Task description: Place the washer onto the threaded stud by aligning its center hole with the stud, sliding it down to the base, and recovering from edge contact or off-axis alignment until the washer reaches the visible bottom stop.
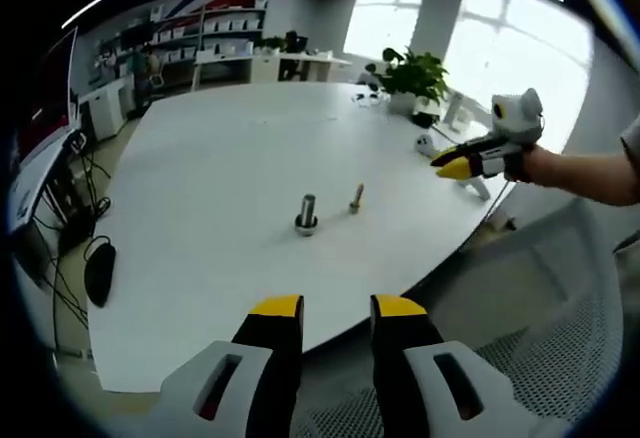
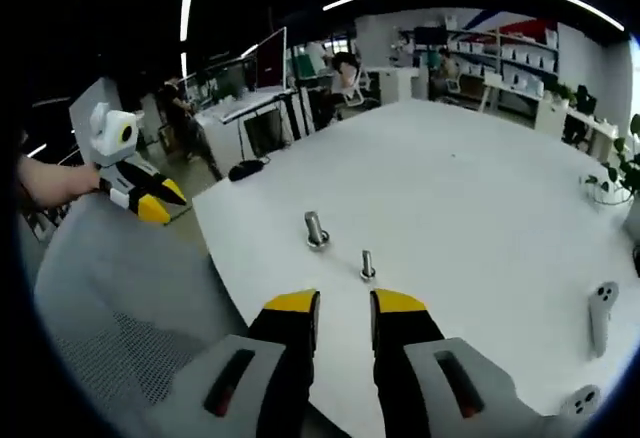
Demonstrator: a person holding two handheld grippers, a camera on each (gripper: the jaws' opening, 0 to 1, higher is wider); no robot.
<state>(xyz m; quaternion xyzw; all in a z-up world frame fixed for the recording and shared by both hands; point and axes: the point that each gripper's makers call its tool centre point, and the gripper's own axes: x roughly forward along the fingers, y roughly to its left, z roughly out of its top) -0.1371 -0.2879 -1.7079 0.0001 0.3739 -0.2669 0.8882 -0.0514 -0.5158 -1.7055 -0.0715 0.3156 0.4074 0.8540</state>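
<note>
Left gripper view: stud (image 1: 306, 213) mid-frame, maybe washer at base; both my grippers (image 1: 337, 306) (image 2: 344, 301) part-open, empty. Task barely begun.

The washer cannot be made out as a separate part: at the foot of the threaded stud (image 1: 306, 214) a wider ring shows, too small to identify. Beside the stud, a smaller brass-toned piece (image 1: 356, 198) is too small to name. Behind the stud, the table (image 1: 220, 158) is cut off by the frame edge. The person's arm (image 1: 590, 173) is cropped at the frame edge.
</note>
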